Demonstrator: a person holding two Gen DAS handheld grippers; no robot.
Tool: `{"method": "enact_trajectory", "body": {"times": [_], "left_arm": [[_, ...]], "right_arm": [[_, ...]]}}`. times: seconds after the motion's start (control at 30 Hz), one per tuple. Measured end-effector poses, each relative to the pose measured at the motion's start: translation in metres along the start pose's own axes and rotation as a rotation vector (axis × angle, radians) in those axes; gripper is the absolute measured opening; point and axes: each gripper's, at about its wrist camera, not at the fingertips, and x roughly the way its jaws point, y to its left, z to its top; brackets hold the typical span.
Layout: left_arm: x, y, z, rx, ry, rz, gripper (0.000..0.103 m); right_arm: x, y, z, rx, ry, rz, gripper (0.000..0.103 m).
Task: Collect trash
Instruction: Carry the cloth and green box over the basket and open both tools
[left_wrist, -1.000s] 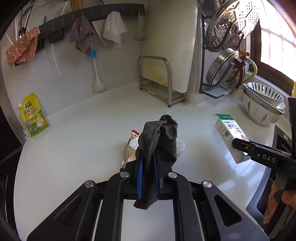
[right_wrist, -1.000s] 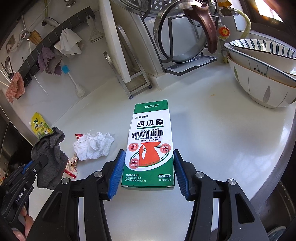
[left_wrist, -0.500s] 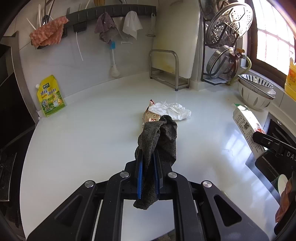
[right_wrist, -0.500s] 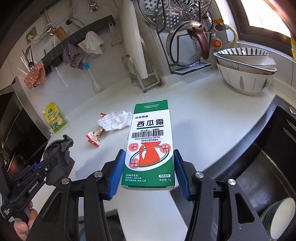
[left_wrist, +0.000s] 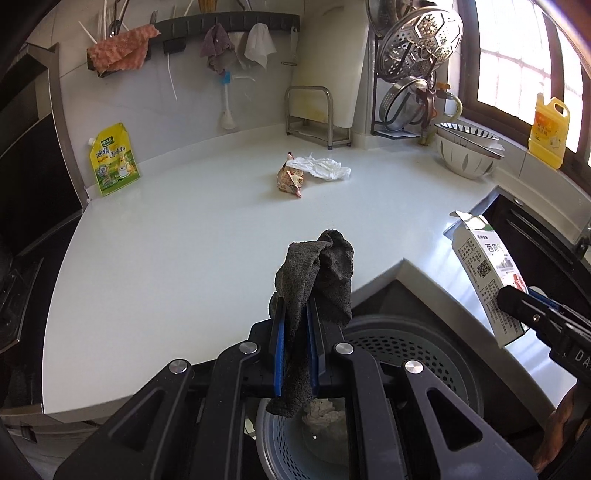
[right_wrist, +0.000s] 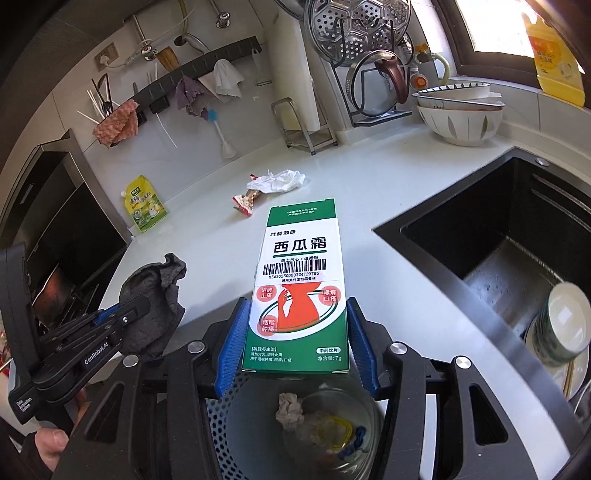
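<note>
step: carrying trash to bin | left gripper (left_wrist: 295, 332) clamped on grey cloth (left_wrist: 317, 273) | right gripper (right_wrist: 295, 339) gripping green medicine box (right_wrist: 299, 288) | both above trash bin (right_wrist: 295, 424) | next: release into bin; wrapper (left_wrist: 290, 179), tissue (left_wrist: 321, 168) remain on counter (left_wrist: 166, 258)

Trash bin (left_wrist: 436, 354) mostly behind left gripper (left_wrist: 295, 347), its contents (right_wrist: 314, 417) crumpled, unidentifiable; sink dishes (right_wrist: 561, 325) edge-cropped.

Our left gripper (left_wrist: 295, 332) and right gripper (right_wrist: 295, 339) are black frames with silver screws and blue-padded jaws.
</note>
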Motion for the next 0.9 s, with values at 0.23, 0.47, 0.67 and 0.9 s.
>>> {"method": "enact_trajectory", "body": {"times": [0.23,0.47,0.67,0.9], "left_arm": [[-0.012,-0.004,-0.031,0.007,0.007,-0.015,0.011],[-0.011,-0.013,-0.056,0.010,0.041,-0.066,0.011],[-0.006,-0.018,-0.076,0.020,0.074,-0.084,0.011],[0.010,-0.022,-0.089,0.021,0.132,-0.091,0.011]], "right_arm": [[-0.021,0.013,-0.044,-0.018,-0.005,-0.016,0.051],[-0.023,0.022,-0.068,-0.041,0.017,-0.030,0.051],[-0.017,0.025,-0.087,-0.050,0.051,-0.044,0.051],[-0.009,0.021,-0.099,-0.038,0.089,-0.047,0.051]]}}
